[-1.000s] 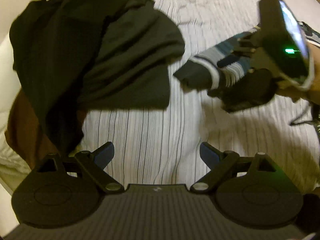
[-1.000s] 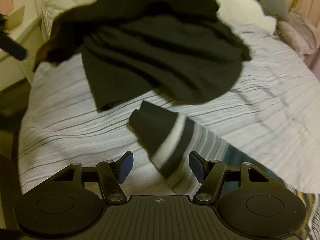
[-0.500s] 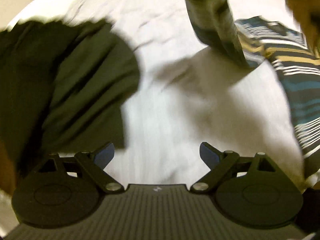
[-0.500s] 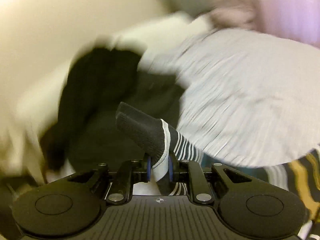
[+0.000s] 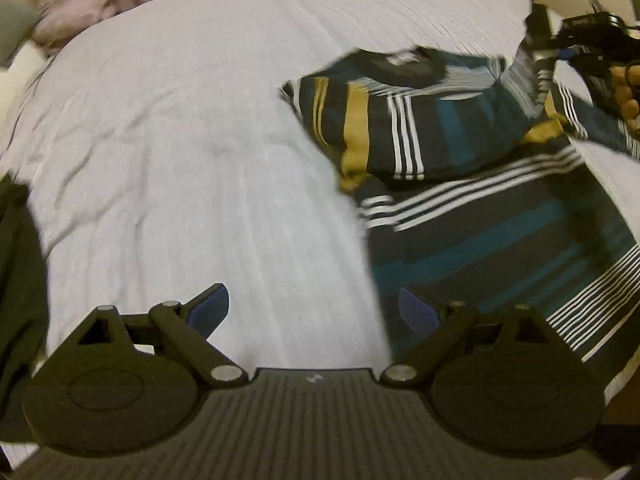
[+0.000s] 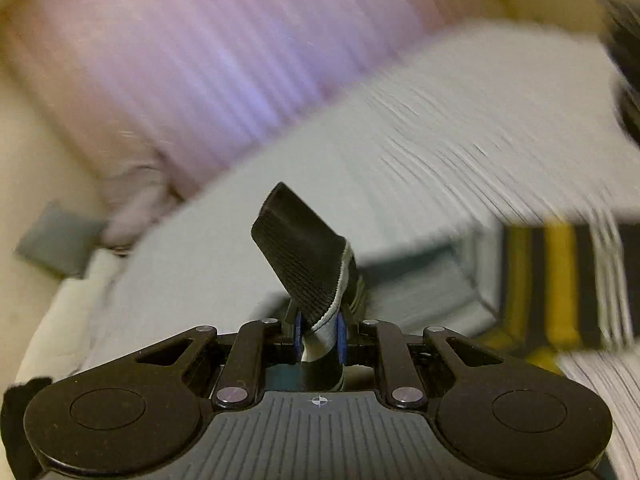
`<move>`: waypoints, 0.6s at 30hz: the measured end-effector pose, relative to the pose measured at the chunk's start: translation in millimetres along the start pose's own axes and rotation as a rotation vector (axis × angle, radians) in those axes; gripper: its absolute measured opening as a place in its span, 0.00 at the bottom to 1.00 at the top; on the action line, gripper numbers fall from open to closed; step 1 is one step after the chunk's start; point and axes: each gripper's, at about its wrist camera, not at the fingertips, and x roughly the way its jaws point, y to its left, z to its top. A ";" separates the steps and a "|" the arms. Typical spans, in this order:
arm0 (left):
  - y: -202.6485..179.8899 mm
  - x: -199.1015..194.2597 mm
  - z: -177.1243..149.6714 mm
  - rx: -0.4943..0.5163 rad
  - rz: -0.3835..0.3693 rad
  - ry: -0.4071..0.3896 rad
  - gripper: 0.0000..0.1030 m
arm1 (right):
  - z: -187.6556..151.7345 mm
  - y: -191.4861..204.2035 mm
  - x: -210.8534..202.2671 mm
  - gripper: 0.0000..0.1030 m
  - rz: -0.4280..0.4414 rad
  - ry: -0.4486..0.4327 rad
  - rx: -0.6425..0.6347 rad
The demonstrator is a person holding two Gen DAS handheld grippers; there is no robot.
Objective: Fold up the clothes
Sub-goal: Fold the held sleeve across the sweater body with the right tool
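Two views show the same bed from opposite grippers. From the left wrist, the left gripper (image 5: 313, 306) hangs over the white bedsheet (image 5: 192, 152) with its jaws wide apart and nothing between the blue pads (image 5: 210, 306). A striped sweater (image 5: 460, 168), dark with teal, mustard and white bands, lies on the right part of the sheet; one part of it is doubled over the rest, and a stretch of it rises toward the right gripper (image 5: 548, 54) at the upper right edge. A hand (image 5: 630, 96) holds that gripper; it is blurred, so how its jaws stand cannot be told from this side. A dark green garment (image 5: 18, 280) lies at the left edge, and a pink pillow (image 5: 76, 4) sits in the far left corner.

From the right wrist, the right gripper (image 6: 319, 334) has its jaws drawn close together and clamped on the sweater's black ribbed cuff (image 6: 304, 252), which sticks up and away past the pads; the jaws have just been closing on it. Beyond lies the sheet (image 6: 440, 140), badly blurred, with a mustard and black part of the sweater (image 6: 560, 284) at the right. A pink curtain (image 6: 180, 60) fills the top, and a grey cushion (image 6: 56, 244) lies at the left.
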 end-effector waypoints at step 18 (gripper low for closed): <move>-95.3 55.8 74.1 0.226 -0.090 0.032 0.88 | -2.2 -120.6 5.0 0.81 -0.043 0.095 0.204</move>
